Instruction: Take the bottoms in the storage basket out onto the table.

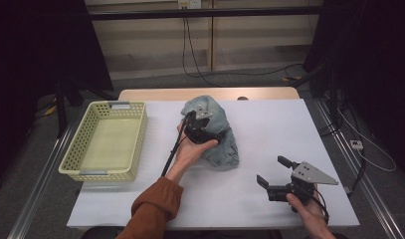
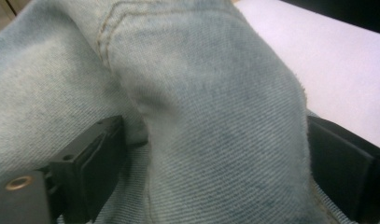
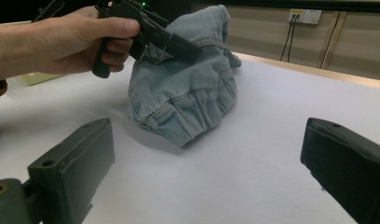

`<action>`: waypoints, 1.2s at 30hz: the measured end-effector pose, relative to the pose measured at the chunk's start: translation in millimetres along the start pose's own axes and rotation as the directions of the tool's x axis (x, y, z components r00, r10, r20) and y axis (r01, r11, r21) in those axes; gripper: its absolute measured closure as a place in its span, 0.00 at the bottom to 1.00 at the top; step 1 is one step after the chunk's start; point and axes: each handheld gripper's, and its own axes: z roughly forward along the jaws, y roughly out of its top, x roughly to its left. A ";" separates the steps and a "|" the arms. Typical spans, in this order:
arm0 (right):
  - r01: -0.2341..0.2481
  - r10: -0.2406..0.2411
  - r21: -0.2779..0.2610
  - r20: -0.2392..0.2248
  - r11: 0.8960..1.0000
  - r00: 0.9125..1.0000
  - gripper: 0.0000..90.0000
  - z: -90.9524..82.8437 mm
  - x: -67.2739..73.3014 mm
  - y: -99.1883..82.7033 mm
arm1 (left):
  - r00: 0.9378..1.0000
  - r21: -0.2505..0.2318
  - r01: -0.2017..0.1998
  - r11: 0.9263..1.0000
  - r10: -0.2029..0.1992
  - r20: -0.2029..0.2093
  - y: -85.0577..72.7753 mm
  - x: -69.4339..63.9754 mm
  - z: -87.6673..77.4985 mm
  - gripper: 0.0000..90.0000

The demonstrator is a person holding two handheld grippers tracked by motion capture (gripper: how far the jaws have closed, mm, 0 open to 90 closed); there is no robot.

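A crumpled light-blue denim garment (image 1: 221, 142) stands in a heap on the white table sheet (image 1: 269, 124), a little left of centre. My left gripper (image 1: 213, 135) comes at it from the left, shut on a raised fold of the denim (image 2: 215, 116); the fold is bunched thickly between the two black jaws. From the right gripper view, the left gripper (image 3: 190, 50) bites into the upper part of the garment (image 3: 187, 98), whose top is pulled up into a peak. My right gripper (image 1: 271, 170) hovers near the front right of the table, open, with nothing between its fingers (image 3: 75, 163).
A pale yellow plastic basket (image 1: 138, 130) with nothing in it sits at the left of the table. Cables run over the floor behind and to the right of the table. The table's wooden far edge (image 1: 210, 93) shows past the white sheet.
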 end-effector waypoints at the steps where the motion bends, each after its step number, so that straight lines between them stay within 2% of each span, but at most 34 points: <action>1: 0.005 -0.005 0.001 0.002 1.000 1.000 0.03 0.1 -0.4 -0.2 | 1.000 -0.003 0.000 1.000 0.000 -0.003 0.7 0.3 -1.2 0.09; 4: -0.002 0.002 0.002 0.003 1.000 1.000 0.03 -0.2 -0.7 -0.6 | 1.000 -0.029 0.001 1.000 -0.001 0.000 3.1 1.7 -4.0 0.06; 6: -0.005 0.005 0.001 0.004 1.000 1.000 0.03 -0.9 -1.3 -0.7 | 1.000 -0.032 0.008 0.999 -0.008 -0.003 4.5 2.2 -5.2 0.06; 9: -0.007 0.007 0.001 0.007 1.000 1.000 0.03 -0.1 -2.3 -0.8 | 1.000 -0.032 -0.010 0.999 0.009 -0.010 6.1 0.9 -7.0 0.06; 11: -0.005 0.005 0.002 0.004 1.000 1.000 0.03 0.9 -2.0 -0.8 | 1.000 -0.036 -0.010 0.999 0.010 -0.002 6.9 0.0 -8.8 0.06; 13: -0.003 0.003 0.004 0.003 1.000 1.000 0.03 1.5 -1.7 -0.7 | 1.000 -0.047 -0.011 0.999 0.011 -0.011 8.3 -0.3 -11.1 0.06; 19: -0.004 0.004 0.003 0.004 1.000 1.000 0.03 1.2 -1.8 -0.3 | 1.000 -0.054 -0.012 0.998 0.012 0.004 10.5 0.1 -17.6 0.06; 22: 0.000 0.000 0.002 0.005 1.000 1.000 0.03 1.1 -0.8 0.2 | 0.999 -0.058 -0.030 0.998 0.032 0.027 12.1 -4.1 -22.7 0.06; 25: 0.005 -0.005 0.007 0.002 1.000 1.000 0.03 1.7 0.5 0.0 | 0.998 -0.070 -0.065 0.995 0.065 0.007 15.9 -9.8 -28.2 0.06; 27: 0.000 0.000 0.004 0.002 1.000 1.000 0.03 1.1 1.5 0.5 | 0.997 -0.096 -0.073 0.993 0.073 -0.004 18.4 -12.2 -32.4 0.06; 31: -0.003 0.003 0.004 0.007 1.000 1.000 0.03 1.0 1.2 0.4 | 0.995 -0.135 -0.095 0.986 0.099 0.027 19.3 -14.1 -36.2 0.06; 32: -0.004 0.004 0.004 0.007 1.000 1.000 0.03 0.8 1.2 0.4 | 0.995 -0.124 -0.099 0.987 0.101 0.014 19.3 -14.8 -36.4 0.05; 35: -0.009 0.009 0.004 0.011 1.000 1.000 0.03 0.8 1.1 0.4 | 0.998 -0.111 -0.053 0.992 0.057 0.032 18.0 -12.4 -37.1 0.05; 36: -0.012 0.012 0.005 0.013 1.000 1.000 0.03 1.0 0.8 0.2 | 0.998 -0.096 -0.052 0.994 0.055 0.023 17.6 -12.1 -37.5 0.05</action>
